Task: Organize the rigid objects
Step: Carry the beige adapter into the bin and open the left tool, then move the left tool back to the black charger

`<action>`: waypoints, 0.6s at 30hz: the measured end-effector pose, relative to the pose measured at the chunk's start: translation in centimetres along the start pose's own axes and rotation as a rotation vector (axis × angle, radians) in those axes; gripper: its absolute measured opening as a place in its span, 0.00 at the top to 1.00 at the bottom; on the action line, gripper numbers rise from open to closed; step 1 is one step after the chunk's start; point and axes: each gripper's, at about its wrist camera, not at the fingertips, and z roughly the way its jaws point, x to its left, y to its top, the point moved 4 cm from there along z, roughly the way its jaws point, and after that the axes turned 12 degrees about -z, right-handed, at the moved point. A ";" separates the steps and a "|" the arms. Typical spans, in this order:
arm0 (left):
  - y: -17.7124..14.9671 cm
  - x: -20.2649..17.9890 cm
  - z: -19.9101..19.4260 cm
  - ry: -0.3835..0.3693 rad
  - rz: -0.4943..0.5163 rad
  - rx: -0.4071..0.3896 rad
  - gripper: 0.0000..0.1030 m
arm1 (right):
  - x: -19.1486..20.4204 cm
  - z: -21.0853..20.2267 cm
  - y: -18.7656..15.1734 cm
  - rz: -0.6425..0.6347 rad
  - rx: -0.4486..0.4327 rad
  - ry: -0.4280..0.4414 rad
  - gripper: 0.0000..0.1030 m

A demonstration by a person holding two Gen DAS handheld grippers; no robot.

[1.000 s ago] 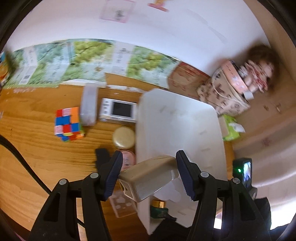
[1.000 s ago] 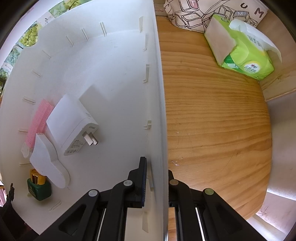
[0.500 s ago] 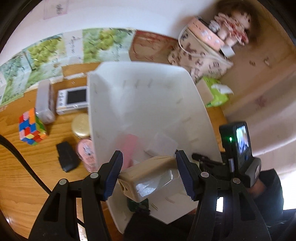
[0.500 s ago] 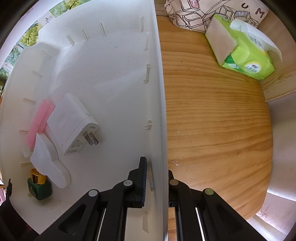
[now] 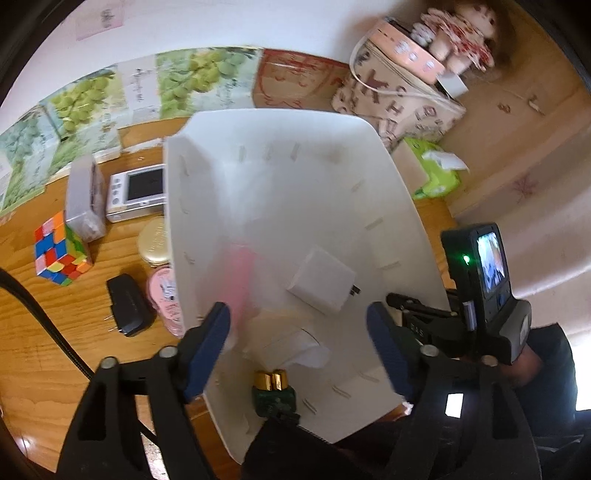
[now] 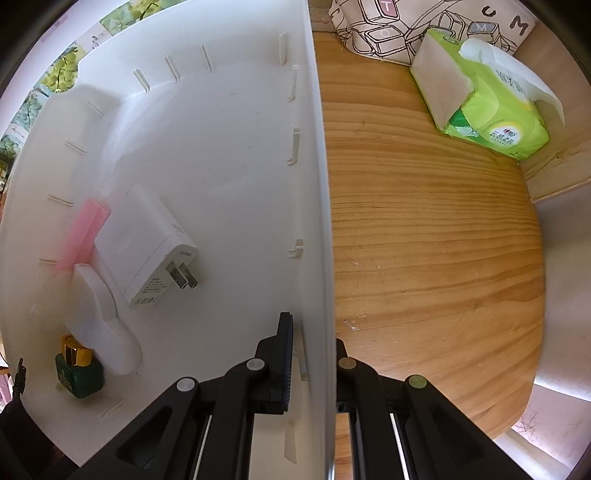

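Released since the earlier frame, a blurred white piece (image 5: pixel 291 347), perhaps the dropped block, lies low in the bin (image 5: pixel 295 140); left gripper (image 5: pixel 299 343) gapes empty; right gripper (image 6: pixel 314 363) pinches the bin's wall.

You can read little here. The bag (image 6: pixel 424 29) at 12 o'clock in the right wrist view bears drawn keyboard keys with single letters: T, O, M and U. In the left wrist view, the same bag (image 5: pixel 399 92) at 1 o'clock shows large letters K, H and O. The charger (image 6: pixel 147 247) at 9 o'clock carries small grey print beside its prongs, too small for you to read. The tissue pack (image 6: pixel 487 107) at 2 o'clock has a round logo and characters, illegible.
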 end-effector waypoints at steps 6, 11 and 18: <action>0.8 2.3 -0.7 0.021 -0.081 -0.044 0.20 | 0.2 -0.1 0.1 -0.003 0.002 -0.002 0.90; 1.1 3.9 -1.4 0.044 -0.117 -0.085 0.20 | 0.3 0.0 0.2 -0.006 0.005 -0.004 0.90; 1.7 8.1 -2.6 0.070 -0.266 -0.147 0.20 | 0.4 0.1 0.1 -0.003 -0.003 -0.005 0.90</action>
